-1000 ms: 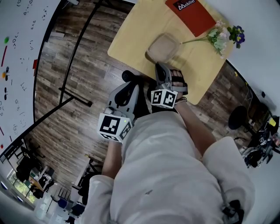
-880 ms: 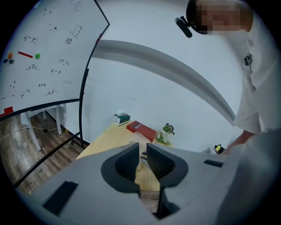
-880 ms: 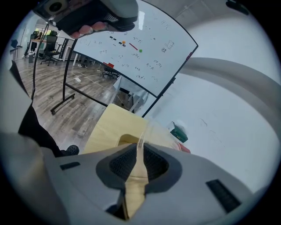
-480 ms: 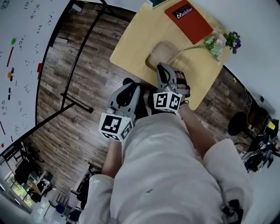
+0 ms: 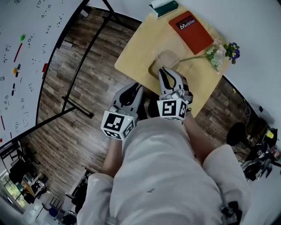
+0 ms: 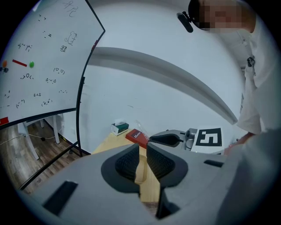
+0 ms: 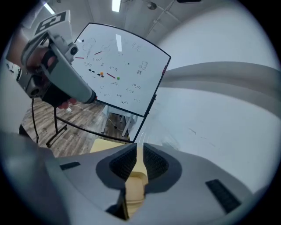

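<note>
Head view: right claw (image 5: pixel 166 73) hovers just beside the tan container (image 5: pixel 163 59) on the tabletop (image 5: pixel 136 46); left claw (image 5: pixel 137 88) hangs off its edge. Both are nearly closed and empty. Risk: closed jaws would likely shove the container toward the flowers (image 5: pixel 220 50).

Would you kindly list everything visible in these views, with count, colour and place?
Table: one, pale yellow wood, top of head view.
Container: one, tan, on the table just ahead of the right gripper.
Book: one, red, far side of the table.
Tissue box: one, green and white, far corner of the table.
Flowers: one sprig, white and purple, right edge of the table.
Whiteboard: one, white, left.
Left gripper: grey, jaws close together, by the table's near edge.
Right gripper: grey, jaws close together, at the container.
</note>
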The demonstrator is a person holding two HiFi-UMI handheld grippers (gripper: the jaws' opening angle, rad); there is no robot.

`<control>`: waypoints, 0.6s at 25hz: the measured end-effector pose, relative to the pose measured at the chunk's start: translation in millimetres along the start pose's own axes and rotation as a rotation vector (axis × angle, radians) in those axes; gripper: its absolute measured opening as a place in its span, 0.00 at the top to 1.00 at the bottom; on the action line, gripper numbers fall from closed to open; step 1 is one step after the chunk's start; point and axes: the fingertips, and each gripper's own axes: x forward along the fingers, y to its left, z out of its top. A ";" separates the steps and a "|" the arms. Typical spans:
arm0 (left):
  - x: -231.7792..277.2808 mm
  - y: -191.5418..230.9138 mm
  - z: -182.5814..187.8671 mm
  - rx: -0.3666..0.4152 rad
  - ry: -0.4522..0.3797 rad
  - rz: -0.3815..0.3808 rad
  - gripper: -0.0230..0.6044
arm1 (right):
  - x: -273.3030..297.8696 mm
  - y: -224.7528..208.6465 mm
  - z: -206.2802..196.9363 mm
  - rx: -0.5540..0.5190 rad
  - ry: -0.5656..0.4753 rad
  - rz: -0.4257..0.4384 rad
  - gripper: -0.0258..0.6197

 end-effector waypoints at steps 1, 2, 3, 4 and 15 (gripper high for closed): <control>0.6 -0.1 1.3 0.002 -0.004 0.000 0.88 | -2.1 -2.3 4.5 0.013 -0.007 0.002 0.88; 1.1 -0.3 2.6 0.004 -0.008 -0.001 0.88 | -4.4 -4.5 9.1 0.026 -0.015 0.004 0.88; 1.6 -0.6 4.2 0.006 -0.013 -0.001 0.88 | -6.8 -6.6 13.6 0.038 -0.024 0.005 0.88; 1.9 -1.0 6.0 0.008 -0.018 -0.001 0.88 | -9.2 -8.5 18.0 0.049 -0.034 0.007 0.88; 9.5 -11.0 16.6 0.027 -0.045 -0.026 0.88 | -32.0 -21.6 49.8 0.212 -0.133 0.059 0.88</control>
